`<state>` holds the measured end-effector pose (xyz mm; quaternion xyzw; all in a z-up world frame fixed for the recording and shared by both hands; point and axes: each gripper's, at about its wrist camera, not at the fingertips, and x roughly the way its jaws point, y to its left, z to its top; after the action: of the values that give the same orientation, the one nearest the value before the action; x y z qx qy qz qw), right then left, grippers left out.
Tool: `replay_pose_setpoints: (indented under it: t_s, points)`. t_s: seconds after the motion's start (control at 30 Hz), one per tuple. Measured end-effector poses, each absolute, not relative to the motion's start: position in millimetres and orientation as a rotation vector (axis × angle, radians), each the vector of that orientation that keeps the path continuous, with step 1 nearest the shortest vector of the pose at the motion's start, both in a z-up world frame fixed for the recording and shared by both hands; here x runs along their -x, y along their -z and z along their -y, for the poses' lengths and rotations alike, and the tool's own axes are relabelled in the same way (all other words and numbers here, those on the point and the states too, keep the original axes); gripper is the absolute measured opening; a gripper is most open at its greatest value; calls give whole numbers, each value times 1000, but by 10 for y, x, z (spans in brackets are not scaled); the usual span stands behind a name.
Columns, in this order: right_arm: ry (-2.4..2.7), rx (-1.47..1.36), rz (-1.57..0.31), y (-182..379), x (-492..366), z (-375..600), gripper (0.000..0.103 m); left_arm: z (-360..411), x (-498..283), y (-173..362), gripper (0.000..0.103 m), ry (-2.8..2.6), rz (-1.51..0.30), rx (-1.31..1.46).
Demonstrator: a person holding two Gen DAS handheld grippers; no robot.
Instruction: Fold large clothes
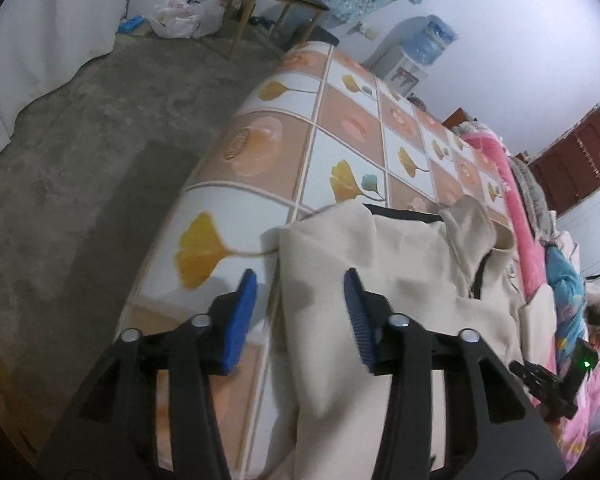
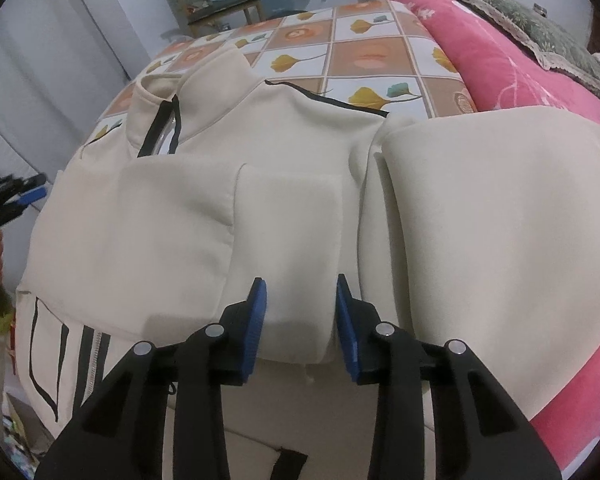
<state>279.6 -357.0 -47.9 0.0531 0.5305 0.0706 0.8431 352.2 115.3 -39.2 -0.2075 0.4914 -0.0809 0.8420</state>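
The cream jacket (image 2: pixel 228 216) lies collar-up across the tiled bedspread (image 2: pixel 372 60), mid-frame, its folded sleeve cuff between the right gripper (image 2: pixel 300 320)'s part-open, empty jaws, while the left gripper (image 1: pixel 300 316), also part-open and empty, hovers over its edge.

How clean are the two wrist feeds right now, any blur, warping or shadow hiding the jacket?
Left wrist view: slight motion smear on the cream jacket edge, and fisheye bends the bed sheet grid. Right wrist view: sharper and evenly lit, only a soft shadow beneath the folded sleeve; dark vignette in the corners of both.
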Motion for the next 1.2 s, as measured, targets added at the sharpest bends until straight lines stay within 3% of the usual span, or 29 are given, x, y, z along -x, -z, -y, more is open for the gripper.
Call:
replay_pose_setpoints:
  t_s: [0.13, 0.2, 0.3, 0.47, 0.8, 0.97, 1.2]
  points:
    - [-155, -120, -1114, 506, -2792, 3594, 26, -971, -3635, 459, 27, 177, -1048, 377]
    - [-160, -132, -1107, 526, -2798, 3623, 23, -906, -3647, 468, 15, 164, -1035, 315]
    - [-163, -150, -1091, 516, -2799, 3659, 8, -843, -3619, 424, 4, 166, -998, 246]
    - [-155, -160, -1005, 317, -2674, 3662, 5, -772, -3378, 10, 4, 142, -803, 111]
    - [-127, -131, -964, 216, -2608, 3657, 5, -801, -3424, 254, 5, 108, -842, 125]
    - [-92, -173, -1051, 508, -2715, 3750, 5, -787, -3425, 330, 9, 90, -866, 119]
    - [-78, -120, -971, 246, -2581, 3677, 5, -726, -3207, 90, 14, 123, -791, 75]
